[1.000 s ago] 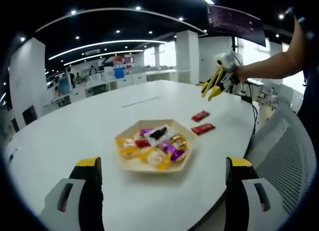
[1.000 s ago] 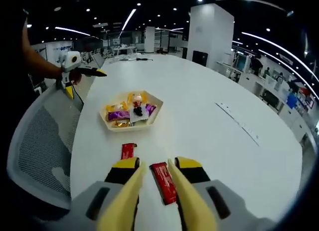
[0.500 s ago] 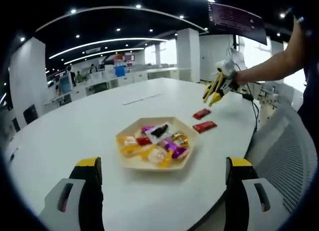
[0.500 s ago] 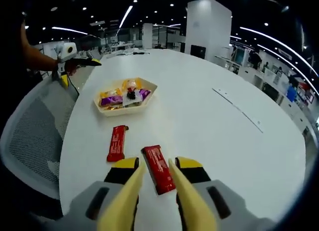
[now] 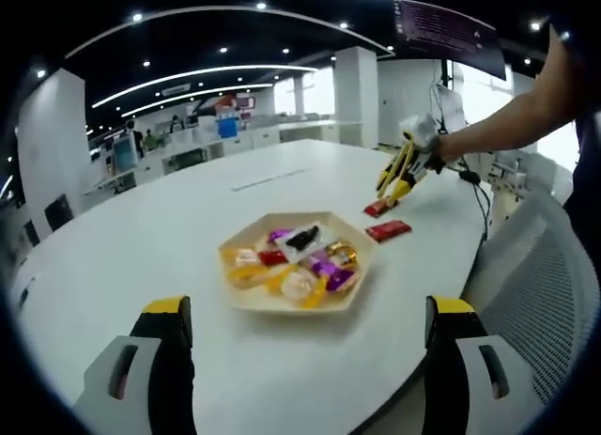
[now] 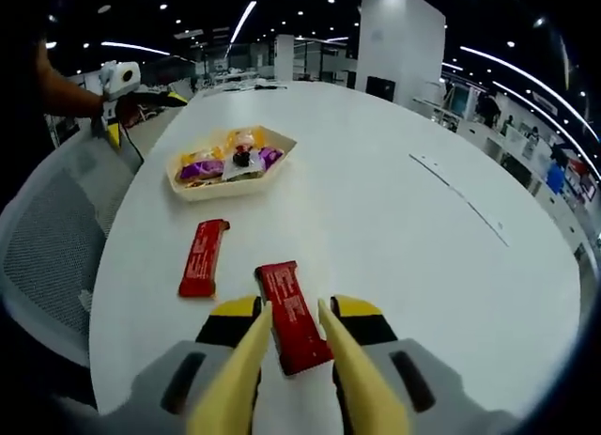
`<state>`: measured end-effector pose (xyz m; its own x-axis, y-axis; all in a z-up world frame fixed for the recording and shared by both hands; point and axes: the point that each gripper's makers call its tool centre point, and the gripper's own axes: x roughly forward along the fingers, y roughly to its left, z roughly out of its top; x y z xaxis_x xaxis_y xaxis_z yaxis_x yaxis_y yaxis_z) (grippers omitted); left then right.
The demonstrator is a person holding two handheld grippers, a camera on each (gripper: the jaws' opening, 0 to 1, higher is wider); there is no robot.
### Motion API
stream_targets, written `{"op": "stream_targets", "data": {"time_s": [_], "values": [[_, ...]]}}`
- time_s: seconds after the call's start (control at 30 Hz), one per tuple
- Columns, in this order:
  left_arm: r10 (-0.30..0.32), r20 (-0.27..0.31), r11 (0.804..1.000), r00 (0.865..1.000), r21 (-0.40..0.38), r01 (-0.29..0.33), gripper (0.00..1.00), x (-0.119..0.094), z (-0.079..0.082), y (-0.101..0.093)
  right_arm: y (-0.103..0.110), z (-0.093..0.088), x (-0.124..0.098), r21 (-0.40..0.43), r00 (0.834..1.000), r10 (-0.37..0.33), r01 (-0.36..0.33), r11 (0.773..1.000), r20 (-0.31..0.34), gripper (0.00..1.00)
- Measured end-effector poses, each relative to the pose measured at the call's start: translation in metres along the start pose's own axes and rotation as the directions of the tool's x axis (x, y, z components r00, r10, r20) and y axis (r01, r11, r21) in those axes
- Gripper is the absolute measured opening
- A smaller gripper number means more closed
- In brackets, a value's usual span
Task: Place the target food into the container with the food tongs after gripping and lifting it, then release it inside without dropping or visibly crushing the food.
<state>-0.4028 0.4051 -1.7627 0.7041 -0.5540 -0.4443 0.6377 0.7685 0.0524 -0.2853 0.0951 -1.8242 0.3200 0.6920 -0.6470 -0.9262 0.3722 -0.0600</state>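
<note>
Your right gripper (image 6: 289,346) fingers straddle a red bar (image 6: 287,315), not yet closed on it; lifting and placing into the tray (image 6: 228,162) remain. Left gripper (image 5: 305,346) fingers spread, idle.

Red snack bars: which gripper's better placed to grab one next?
Right. Its tongs already straddle the nearer red snack bar, jaws open around it. The left gripper hangs back, short of the hexagonal tray.
</note>
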Motion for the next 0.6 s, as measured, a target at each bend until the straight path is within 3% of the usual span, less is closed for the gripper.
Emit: {"op": "stream_targets", "data": {"time_s": [0.2, 0.3, 0.33, 0.43, 0.6], "values": [[-0.004, -0.002, 1.0, 1.0, -0.002, 0.004, 1.0, 0.001, -0.001, 0.0, 0.004, 0.002, -0.001, 0.01, 1.0, 0.02, -0.02, 1.0, 0.006, 0.29], [-0.012, -0.01, 1.0, 1.0, 0.001, 0.012, 0.99, 0.002, -0.002, -0.002, 0.006, -0.02, 0.003, -0.112, 0.994, 0.007, -0.019, 0.994, -0.113, 0.28], [-0.013, -0.009, 1.0, 1.0, 0.003, 0.013, 0.99, 0.002, -0.002, -0.002, 0.009, -0.018, 0.001, 0.064, 0.996, 0.015, -0.01, 0.998, -0.085, 0.27], [-0.014, -0.007, 1.0, 1.0, 0.002, 0.014, 0.99, 0.001, -0.002, -0.003, 0.005, -0.015, 0.001, 0.09, 0.998, 0.009, -0.004, 0.996, -0.064, 0.26], [-0.009, -0.006, 1.0, 1.0, 0.004, 0.009, 0.99, 0.001, -0.001, -0.002, 0.006, -0.014, 0.002, 0.104, 0.996, -0.004, 0.013, 0.995, -0.091, 0.24]]}}
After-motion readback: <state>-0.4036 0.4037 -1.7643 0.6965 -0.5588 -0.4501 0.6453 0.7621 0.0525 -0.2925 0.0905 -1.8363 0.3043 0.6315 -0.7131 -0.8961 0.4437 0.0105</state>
